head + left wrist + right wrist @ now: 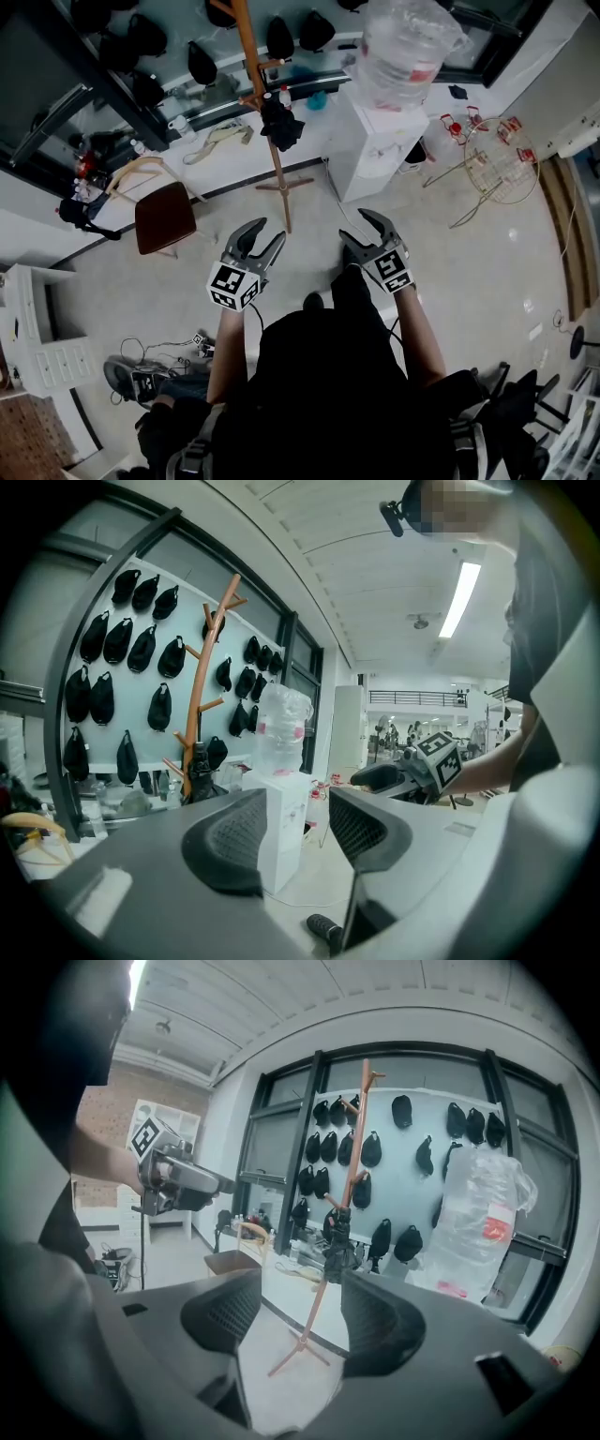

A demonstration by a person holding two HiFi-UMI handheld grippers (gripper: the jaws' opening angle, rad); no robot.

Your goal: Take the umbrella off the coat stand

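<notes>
**Both grippers empty, umbrella on the stand**

My left gripper point(265, 236) and right gripper point(360, 230) have their grey, mesh-textured jaws apart and hold nothing. Beyond them, the black folded fabric umbrella point(279, 124) hangs crumpled from a peg of the slender orange-brown wooden coat stand point(249, 56), near a boxy white water dispenser point(384, 150).

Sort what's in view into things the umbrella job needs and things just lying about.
Belongs to the job: umbrella, coat stand, left gripper and right gripper, both open and empty.

Just lying about: water cooler, brown chair, wire rack, black caps on the wall.
</notes>
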